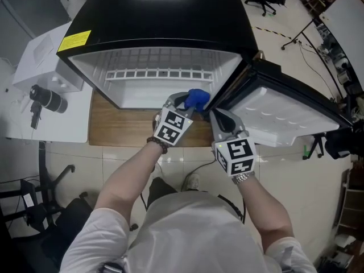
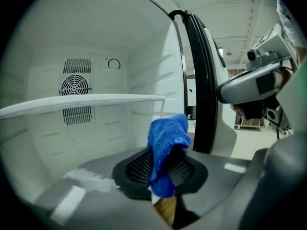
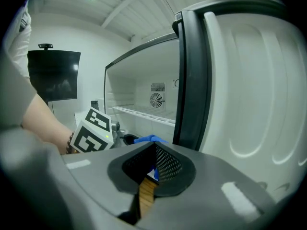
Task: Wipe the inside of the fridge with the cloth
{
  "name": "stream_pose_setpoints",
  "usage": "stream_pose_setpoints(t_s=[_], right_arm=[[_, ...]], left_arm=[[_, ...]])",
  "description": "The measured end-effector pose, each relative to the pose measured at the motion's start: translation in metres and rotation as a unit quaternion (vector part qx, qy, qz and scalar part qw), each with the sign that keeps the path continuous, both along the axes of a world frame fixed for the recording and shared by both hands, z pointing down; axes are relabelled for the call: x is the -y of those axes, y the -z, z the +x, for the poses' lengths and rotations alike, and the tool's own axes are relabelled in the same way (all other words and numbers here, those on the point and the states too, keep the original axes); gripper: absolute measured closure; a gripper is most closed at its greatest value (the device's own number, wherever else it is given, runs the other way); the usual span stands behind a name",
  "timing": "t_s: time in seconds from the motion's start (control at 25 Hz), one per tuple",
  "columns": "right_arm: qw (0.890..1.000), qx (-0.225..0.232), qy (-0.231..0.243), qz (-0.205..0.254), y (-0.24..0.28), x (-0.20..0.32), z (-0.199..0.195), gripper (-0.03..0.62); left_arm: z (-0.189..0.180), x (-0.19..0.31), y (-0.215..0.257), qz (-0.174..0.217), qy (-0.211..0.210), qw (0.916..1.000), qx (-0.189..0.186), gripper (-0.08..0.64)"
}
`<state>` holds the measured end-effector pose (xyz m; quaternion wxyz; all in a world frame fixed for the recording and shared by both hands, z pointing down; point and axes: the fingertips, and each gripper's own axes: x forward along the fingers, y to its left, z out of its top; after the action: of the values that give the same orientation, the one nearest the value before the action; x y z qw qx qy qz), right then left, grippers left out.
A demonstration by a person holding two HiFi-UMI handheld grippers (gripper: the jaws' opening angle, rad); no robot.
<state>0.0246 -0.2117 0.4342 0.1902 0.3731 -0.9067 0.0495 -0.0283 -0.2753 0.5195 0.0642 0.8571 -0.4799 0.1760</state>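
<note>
Nearest the head camera, a pale shirt (image 1: 193, 232) is seen, and from it two bare forearms (image 1: 131, 175) are stretched toward a black-topped fridge (image 1: 170, 21), which is set on a wooden board (image 1: 114, 124) with its door (image 1: 284, 115) swung wide to the right. The left gripper (image 1: 190, 106) is held at the mouth of the white compartment, low and toward the hinge side. Its jaws are closed most of the way and clamped on a blue cloth (image 2: 165, 138). The cloth is gripped by its lower part, with the lower end tucked down between the pads. Its long axis is stood roughly upright, and the bunched upper end is folded over and pointed toward the door's black edge. In the left gripper view the cloth is framed against the right inner wall, in front of and below a white shelf (image 2: 81, 102) that is laid across the compartment, and a round fan grille (image 2: 76, 85) is set in the back wall. The right gripper (image 1: 218, 115) is held just beside the left one, in front of the door's hinged edge. Its jaws are brought fully together and nothing is held between them. Only a sliver of the blue fabric and the wood below can be seen past their tips. In the right gripper view the left gripper's marker cube (image 3: 93, 131) is seen at the left.
</note>
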Motion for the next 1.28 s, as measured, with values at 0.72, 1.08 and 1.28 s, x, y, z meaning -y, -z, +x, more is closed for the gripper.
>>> stream_pose_setpoints(t_s=[0.72,1.08,1.28], right_arm=[[0.999,-0.002,0.037,0.002,0.0,-0.001,-0.005,0.591],[0.998,0.017,0.056,0.005,0.009,0.001,-0.017,0.591],[0.997,0.023,0.068,0.005,0.009,0.003,-0.023,0.591]], left_arm=[[0.015,0.053,-0.009,0.016,0.043,0.9987,-0.023,0.497],[0.005,0.088,-0.017,0.033,0.067,0.9969,-0.024,0.499],[-0.002,0.113,-0.024,0.045,0.083,0.9949,-0.035,0.505]])
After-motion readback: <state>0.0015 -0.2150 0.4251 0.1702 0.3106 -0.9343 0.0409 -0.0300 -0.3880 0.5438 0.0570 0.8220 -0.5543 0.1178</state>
